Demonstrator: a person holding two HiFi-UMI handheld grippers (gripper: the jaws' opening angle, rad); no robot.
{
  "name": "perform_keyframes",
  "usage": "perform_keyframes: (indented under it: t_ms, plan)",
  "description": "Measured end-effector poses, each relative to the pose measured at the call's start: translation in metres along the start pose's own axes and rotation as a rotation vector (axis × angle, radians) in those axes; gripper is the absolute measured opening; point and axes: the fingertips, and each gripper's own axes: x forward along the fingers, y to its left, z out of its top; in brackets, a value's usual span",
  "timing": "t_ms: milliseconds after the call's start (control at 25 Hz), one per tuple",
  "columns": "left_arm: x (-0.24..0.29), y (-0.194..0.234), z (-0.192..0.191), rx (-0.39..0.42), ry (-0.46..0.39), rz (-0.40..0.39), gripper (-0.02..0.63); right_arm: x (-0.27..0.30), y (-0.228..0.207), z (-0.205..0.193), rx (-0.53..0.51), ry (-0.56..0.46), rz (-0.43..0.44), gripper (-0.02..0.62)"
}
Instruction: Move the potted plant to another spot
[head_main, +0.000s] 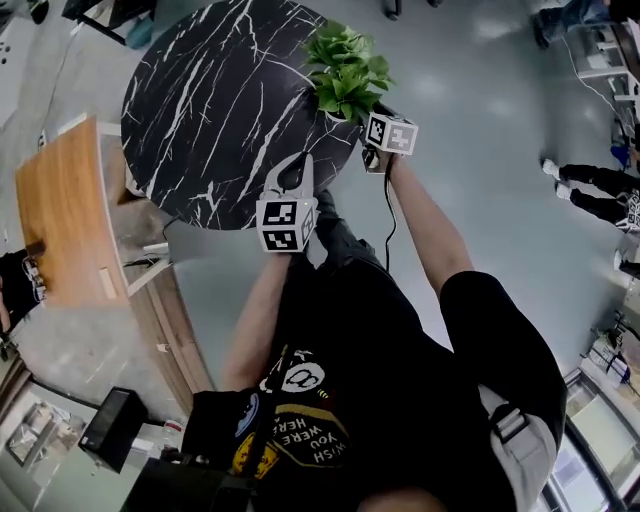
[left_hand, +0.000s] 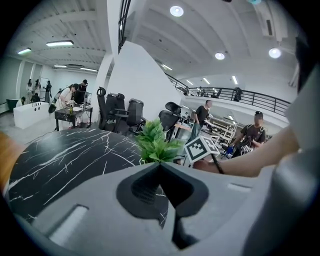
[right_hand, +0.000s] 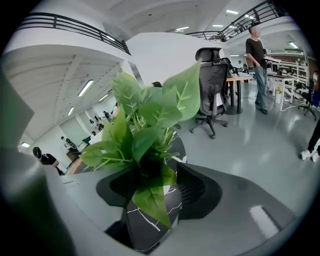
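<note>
At the edge of the counter (head_main: 200, 110), the potted plant (head_main: 347, 70) is stood upright, its leaves pointing up. It is flanked by the parted jaws of the right hand-held gripper (right_hand: 155, 181). The left hand-held gripper (left_hand: 161, 166) is closed and empty.

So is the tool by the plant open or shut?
Open: the jaws of the right tool stand wide apart, with leaves of the potted plant in the gap, not pinched.
</note>
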Motion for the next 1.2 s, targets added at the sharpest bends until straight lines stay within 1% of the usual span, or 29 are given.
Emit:
perform_keyframes:
  t_ms: [80, 120, 160, 200, 280, 400, 560, 680, 920, 1080, 1200]
  plan:
    - [-0.003, 0.006, -0.007, -0.013, 0.009, 0.010, 0.005, 0.014, -0.003, -0.007, -0.004, 0.022, -0.008, 0.228]
    - [-0.004, 0.009, -0.010, -0.019, 0.012, 0.015, 0.005, 0.018, -0.004, -0.010, -0.009, 0.027, -0.013, 0.206]
    - [-0.006, 0.012, -0.012, -0.025, 0.014, 0.020, 0.005, 0.021, -0.003, -0.012, -0.018, 0.025, -0.018, 0.160]
    - [-0.008, 0.015, -0.013, -0.030, 0.013, 0.025, 0.005, 0.022, -0.002, -0.011, -0.029, 0.019, -0.022, 0.136]
    - [-0.010, 0.022, -0.012, -0.038, 0.007, 0.037, 0.005, 0.024, 0.001, -0.007, -0.061, 0.012, -0.035, 0.127]
    - [-0.013, 0.027, -0.010, -0.050, -0.004, 0.051, 0.005, 0.024, 0.005, -0.007, -0.097, 0.022, -0.047, 0.118]
    - [-0.017, 0.030, -0.008, -0.058, -0.014, 0.060, 0.005, 0.021, 0.011, -0.011, -0.097, 0.013, -0.051, 0.118]
    - [-0.022, 0.033, -0.008, -0.059, -0.023, 0.071, 0.005, 0.024, 0.019, -0.015, -0.107, 0.019, -0.035, 0.118]
    - [-0.036, 0.049, -0.009, -0.079, -0.038, 0.111, 0.005, 0.031, 0.054, -0.025, -0.145, 0.040, 0.014, 0.118]
    - [-0.052, 0.069, -0.016, -0.110, -0.057, 0.159, 0.005, 0.041, 0.084, -0.033, -0.187, 0.057, 0.048, 0.117]
    - [-0.070, 0.087, -0.019, -0.140, -0.075, 0.208, 0.005, 0.049, 0.116, -0.036, -0.231, 0.077, 0.081, 0.117]
